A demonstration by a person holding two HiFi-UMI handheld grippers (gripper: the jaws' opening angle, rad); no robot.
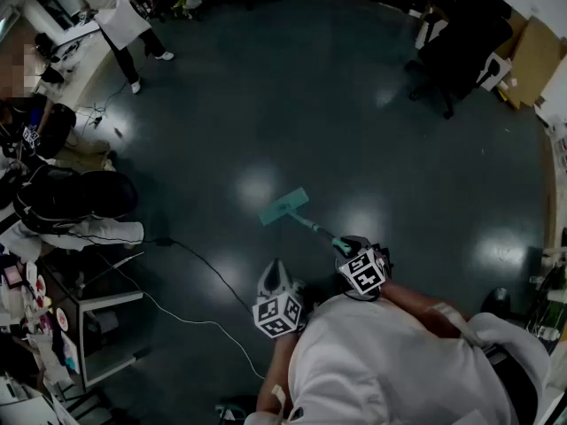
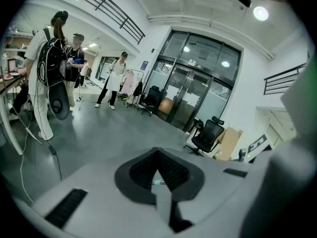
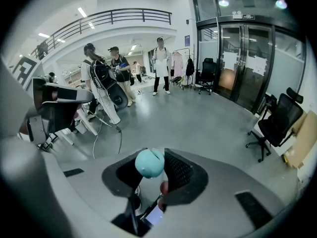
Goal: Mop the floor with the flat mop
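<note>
Mop handle (image 3: 149, 164) sits gripped between right gripper's (image 3: 151, 158) fingers (image 3: 181, 171).

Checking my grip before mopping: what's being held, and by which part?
The right gripper holds the flat mop by its handle's top end, at the teal cap. The left gripper is shut and empty.

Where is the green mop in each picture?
Head view: flat mop on the floor, centre, handle reaching the right gripper.
Left gripper view: not clearly in it.
Right gripper view: its teal handle end, low centre, between the jaws.
Shared landmark: black office chair.
</note>
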